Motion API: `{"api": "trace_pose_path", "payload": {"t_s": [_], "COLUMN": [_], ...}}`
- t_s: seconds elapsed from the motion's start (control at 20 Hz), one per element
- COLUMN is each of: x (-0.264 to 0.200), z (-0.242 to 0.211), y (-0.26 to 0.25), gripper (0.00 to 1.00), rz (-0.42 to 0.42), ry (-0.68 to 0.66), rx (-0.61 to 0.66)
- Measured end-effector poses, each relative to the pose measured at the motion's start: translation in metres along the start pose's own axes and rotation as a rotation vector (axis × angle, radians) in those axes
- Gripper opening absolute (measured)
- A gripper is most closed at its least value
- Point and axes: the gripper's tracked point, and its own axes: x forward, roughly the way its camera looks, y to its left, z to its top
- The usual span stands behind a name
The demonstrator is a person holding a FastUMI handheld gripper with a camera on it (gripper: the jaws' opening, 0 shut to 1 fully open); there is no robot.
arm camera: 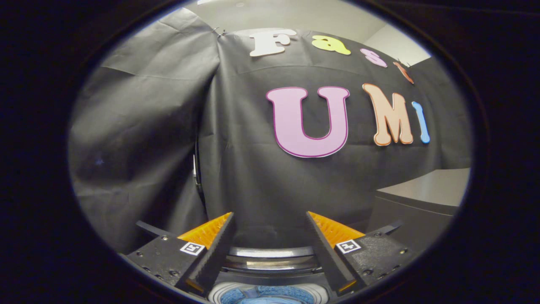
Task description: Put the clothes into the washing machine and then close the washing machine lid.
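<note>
We see the gripper [270,219] raised and facing the black cloth wall [139,139] of the booth. Working from left to right, we first note the wall's creased left panel, which meets a second panel at a vertical seam above the left finger.

The jaws stand spread wide, with nothing held between them. The left finger [213,253] and the right finger [329,253] are well apart and touch no object.

Between the fingers, and below their tips, we see the round opening of the washing machine [270,258], with a curved, shiny grey rim. Just below that rim, at the near side of the opening, lies a blue textured piece of clothing [270,293] inside a white ring. We see only a small part of the clothing, and we cannot tell its full shape. The machine's lid cannot be made out.

To the right, beyond the right finger, we see a grey box-shaped bench [422,198] with a flat pale top, standing against the cloth wall.
</note>
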Motion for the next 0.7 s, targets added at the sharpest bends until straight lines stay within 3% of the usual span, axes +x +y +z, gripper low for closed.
{"api": "trace_pose_path", "payload": {"t_s": [0.25,0.7], "x": [-0.005,-0.036], "z": [-0.001,-0.056], "y": [0.000,-0.013], "gripper": [0.97,0.97], "rz": [0.014,-0.036], "ry": [0.002,0.154], "rx": [0.008,0.041]}}
